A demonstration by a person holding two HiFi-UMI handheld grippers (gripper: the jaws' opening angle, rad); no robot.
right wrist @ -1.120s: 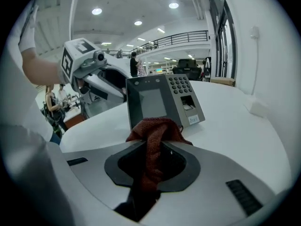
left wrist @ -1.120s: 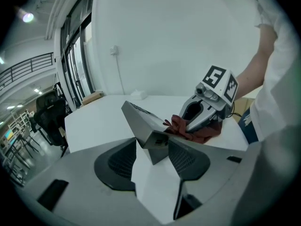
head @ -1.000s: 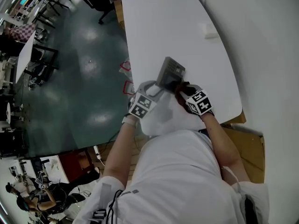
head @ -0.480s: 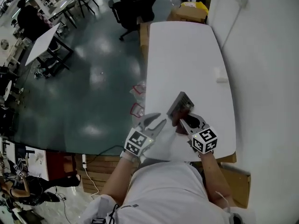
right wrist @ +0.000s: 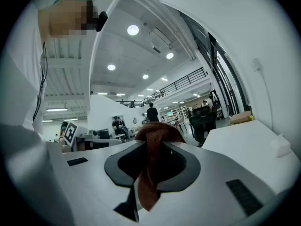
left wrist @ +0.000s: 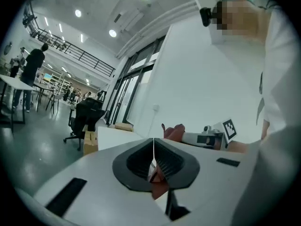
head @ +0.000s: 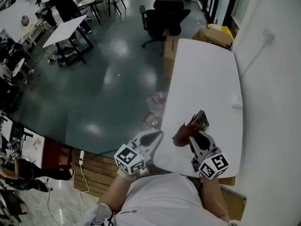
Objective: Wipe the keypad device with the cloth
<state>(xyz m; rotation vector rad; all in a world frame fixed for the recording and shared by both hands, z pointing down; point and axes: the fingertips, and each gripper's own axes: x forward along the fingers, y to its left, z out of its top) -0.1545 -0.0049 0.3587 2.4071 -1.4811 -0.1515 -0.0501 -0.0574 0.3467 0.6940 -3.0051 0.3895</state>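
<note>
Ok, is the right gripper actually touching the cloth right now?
Touching. The right gripper view shows the cloth pinched between the jaws of the right gripper, bunched up above them and hanging down below.

Beyond the keypad (head: 201, 120), which stands in the way just ahead of the cloth (head: 178, 138) in the right gripper (head: 192, 136), the table (head: 207, 74) lies bare up to the boxes (head: 214, 34) at its far end, save a small white block (head: 236, 106) near the wall (head: 275, 79), which closes the right side, while open floor (head: 108, 93) lies to the left.
</note>
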